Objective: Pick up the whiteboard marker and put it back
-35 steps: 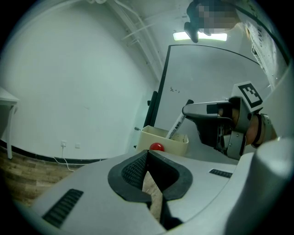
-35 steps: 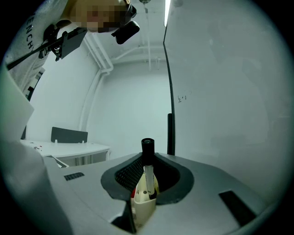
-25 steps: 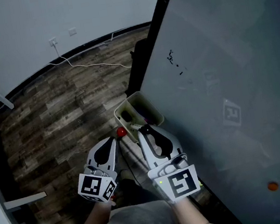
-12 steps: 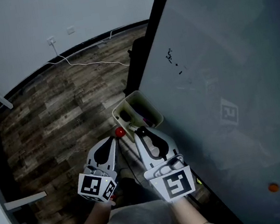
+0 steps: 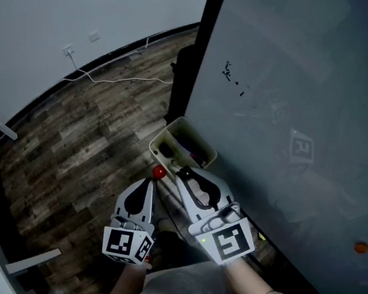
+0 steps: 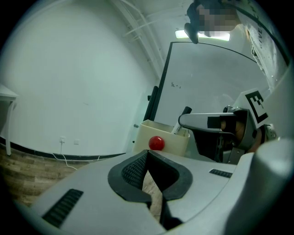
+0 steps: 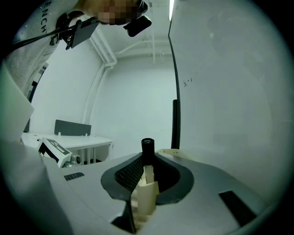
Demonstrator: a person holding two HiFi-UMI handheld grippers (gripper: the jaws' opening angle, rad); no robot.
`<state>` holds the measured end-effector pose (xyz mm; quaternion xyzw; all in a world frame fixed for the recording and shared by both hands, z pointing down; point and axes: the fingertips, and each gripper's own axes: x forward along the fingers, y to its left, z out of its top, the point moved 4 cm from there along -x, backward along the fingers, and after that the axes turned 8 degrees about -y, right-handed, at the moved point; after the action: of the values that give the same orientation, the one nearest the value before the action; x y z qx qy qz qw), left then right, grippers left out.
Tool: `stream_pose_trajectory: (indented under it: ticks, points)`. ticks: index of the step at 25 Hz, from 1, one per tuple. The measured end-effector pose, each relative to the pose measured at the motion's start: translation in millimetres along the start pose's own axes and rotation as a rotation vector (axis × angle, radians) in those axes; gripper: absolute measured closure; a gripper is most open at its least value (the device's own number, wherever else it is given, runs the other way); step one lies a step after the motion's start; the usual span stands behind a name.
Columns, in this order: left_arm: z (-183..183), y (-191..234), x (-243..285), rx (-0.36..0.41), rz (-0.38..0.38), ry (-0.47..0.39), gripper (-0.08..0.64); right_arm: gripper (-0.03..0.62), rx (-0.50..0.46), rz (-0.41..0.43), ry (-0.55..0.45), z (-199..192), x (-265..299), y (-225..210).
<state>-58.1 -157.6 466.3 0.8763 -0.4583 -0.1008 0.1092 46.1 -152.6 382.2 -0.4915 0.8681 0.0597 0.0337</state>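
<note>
Nearest, the left tool (image 5: 149, 182) has its jaws pressed together on nothing, with bare floor (image 5: 80, 145) open to its left. Just right of it, the right tool (image 5: 183, 173) is clamped on the whiteboard marker (image 7: 147, 156), which stands up between the jaws, black cap on top and pale body below. Just beyond both tips, a beige bin (image 5: 168, 137) sits against the left edge of the grey whiteboard (image 5: 300, 90), with a red ball (image 5: 159, 172) showing at its near side. Farther off, wood planks run to a white wall (image 5: 47, 26), and a cable (image 5: 125, 84) trails near its foot.
</note>
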Motion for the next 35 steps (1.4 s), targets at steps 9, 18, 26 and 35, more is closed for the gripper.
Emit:
stream_pose_trajectory:
  ticks: [9,18,26,35]
  points:
    - [-1.4,1.0,-1.3,-0.002,0.002,0.005,0.545,0.515,-0.003,0.011,-0.010,-1.8,0.1,4.7]
    - [-5.2,0.6,-0.5,-0.009,-0.004,0.017,0.545,0.515,-0.024,0.013,-0.008,-3.3,0.7,6.7]
    - [-5.6,1.5,0.6,-0.012,-0.005,0.018,0.545,0.515,-0.031,0.010,-0.005,-3.8,-0.2,7.1]
    - [-6.0,0.9,-0.8,-0.013,-0.008,0.013,0.545,0.515,-0.030,0.001,0.001,-5.3,-4.2,7.5]
